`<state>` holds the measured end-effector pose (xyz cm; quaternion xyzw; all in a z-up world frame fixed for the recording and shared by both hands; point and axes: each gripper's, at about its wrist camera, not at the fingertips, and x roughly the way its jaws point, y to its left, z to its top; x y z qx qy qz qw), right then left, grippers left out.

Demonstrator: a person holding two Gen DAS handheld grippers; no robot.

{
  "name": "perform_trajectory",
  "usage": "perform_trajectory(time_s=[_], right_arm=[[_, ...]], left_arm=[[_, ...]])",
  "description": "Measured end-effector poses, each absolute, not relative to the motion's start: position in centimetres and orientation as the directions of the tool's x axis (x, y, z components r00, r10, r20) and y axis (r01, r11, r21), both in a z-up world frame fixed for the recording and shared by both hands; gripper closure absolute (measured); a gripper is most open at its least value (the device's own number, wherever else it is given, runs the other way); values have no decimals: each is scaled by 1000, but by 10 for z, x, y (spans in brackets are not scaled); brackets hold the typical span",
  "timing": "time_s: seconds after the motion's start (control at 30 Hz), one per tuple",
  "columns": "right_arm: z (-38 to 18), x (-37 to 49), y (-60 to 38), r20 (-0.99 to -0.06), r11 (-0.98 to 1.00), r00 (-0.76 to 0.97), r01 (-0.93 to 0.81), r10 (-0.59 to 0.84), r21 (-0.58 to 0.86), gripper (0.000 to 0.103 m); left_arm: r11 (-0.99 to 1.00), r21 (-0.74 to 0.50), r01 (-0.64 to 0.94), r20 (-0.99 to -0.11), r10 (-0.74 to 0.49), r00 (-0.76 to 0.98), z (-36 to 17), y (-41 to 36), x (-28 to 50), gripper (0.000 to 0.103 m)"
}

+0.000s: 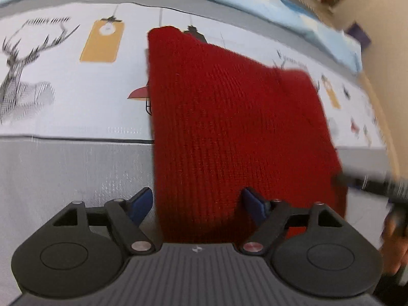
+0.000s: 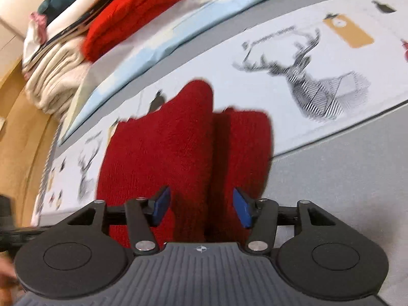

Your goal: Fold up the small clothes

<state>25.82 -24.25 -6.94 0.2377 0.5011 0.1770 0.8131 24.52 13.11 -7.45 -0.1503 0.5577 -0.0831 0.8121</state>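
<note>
Left gripper [image 1: 197,205]: jaws spread, nothing pinched. Right gripper [image 2: 201,209]: likewise spread and empty. Both hang above the near edge of the red knitted garment [image 1: 229,127], which lies flat on the printed bed cover [image 1: 63,89] with one layer lapped over another — a fold apparently laid. Recommendation: check edges align, then press the crease flat before lifting — knit slips easily.

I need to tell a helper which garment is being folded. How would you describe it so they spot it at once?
On the bed, find the white sheet printed with deer. The dark red knit lies flat on it, below both grippers. Unlike the brighter red garment stacked at the bed's edge, it lies alone.
</note>
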Motion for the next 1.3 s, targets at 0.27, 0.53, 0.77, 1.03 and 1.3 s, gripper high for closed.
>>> perform_trajectory(time_s=[0.27,0.53,0.77,1.03,1.3], right_arm=[[-66,226,-233,-746,828,363,-188,559,529,85],[-73,219,-233,-823,897,357,-154,442,415,62],[-70,199,-236,-885,958,367,-124,287,260,36],[5,125,-265,-744,963,626,-40,233,268,34],[34,12,-250,-508,986,846,-120,161,112,3]], left_arm=[[916,-399,-39,-855,-357,376,-55,124,222,24],[980,-201,10,-930,-193,312,-80,104,200,23],[997,-6,74,-899,-38,437,-37,83,167,20],[998,-53,25,-678,-55,733,49,78,67,4],[1000,-27,0,-584,-16,811,59,51,-26,3]])
